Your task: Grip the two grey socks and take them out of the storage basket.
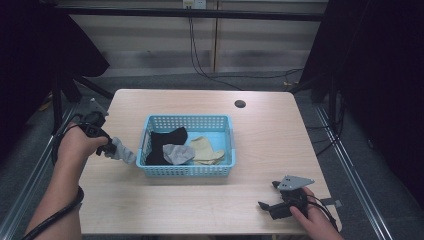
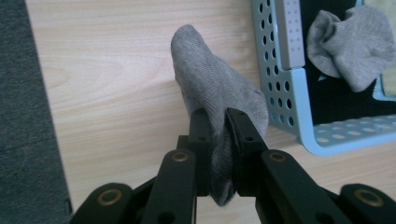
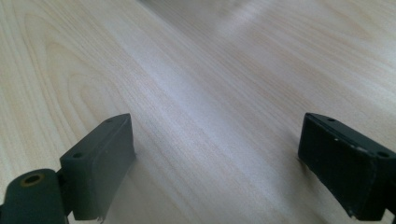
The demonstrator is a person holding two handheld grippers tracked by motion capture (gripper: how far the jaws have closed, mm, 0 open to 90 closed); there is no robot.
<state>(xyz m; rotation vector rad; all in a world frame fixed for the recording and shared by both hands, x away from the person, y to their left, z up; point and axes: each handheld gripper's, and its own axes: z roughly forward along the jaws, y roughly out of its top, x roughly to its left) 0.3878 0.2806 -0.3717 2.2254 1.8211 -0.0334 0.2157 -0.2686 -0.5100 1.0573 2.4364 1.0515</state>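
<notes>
My left gripper [image 1: 111,148] is shut on a grey sock [image 1: 124,152] just left of the blue basket [image 1: 189,170]. In the left gripper view the grey sock [image 2: 210,93] is pinched between the black jaws of the left gripper [image 2: 218,122] and stands up above the table. Inside the basket lie a black sock [image 1: 162,142], a second grey sock [image 1: 178,153] and a beige sock [image 1: 206,150]. My right gripper [image 1: 267,196] rests near the table's front right edge. The right gripper [image 3: 215,140] is open, its jaws wide apart over bare wood.
The wooden table [image 1: 270,145] has a round cable hole [image 1: 240,104] at the back right. The basket's wall [image 2: 289,74] stands close to the right of the held sock. Dark floor and cables lie beyond the table.
</notes>
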